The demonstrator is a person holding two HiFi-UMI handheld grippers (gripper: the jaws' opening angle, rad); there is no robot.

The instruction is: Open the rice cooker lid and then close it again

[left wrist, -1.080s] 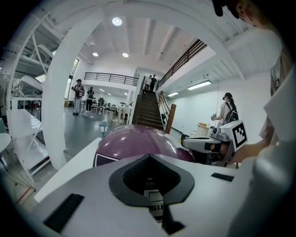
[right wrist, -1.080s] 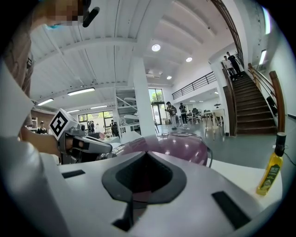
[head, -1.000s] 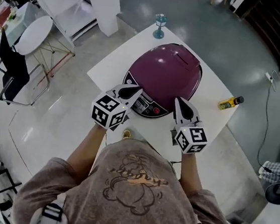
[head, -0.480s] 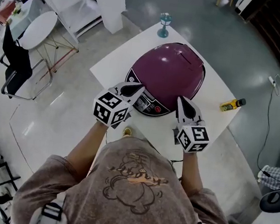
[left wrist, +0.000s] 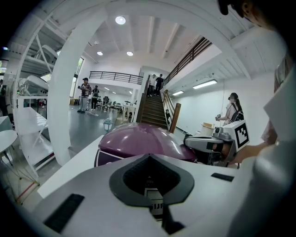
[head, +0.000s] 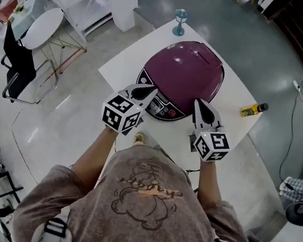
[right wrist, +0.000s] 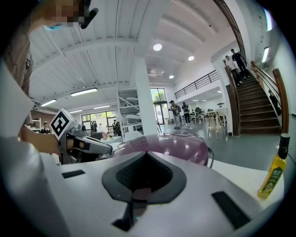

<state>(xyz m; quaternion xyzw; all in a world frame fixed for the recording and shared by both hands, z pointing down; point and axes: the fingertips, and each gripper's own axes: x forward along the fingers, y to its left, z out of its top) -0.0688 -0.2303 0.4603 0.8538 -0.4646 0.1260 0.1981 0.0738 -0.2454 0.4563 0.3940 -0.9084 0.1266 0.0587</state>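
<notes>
Your left tongs (head: 153, 90) and right tongs (head: 198, 102) are both pressed together with nothing between them. Their tips point at the front of the cooker (head: 179, 83), one on each side of its panel (head: 161, 109). The cooker stands on the bench (head: 127, 60) just ahead of the two tips and between them, with its lid (head: 195, 65) down. You cannot tell whether either tip touches it. A bottle (head: 251, 108) lies on the bench, off to the right of your right tongs and well apart from them.

Glossy rice cooker lid (head: 187, 73) (probably plastic)
</notes>
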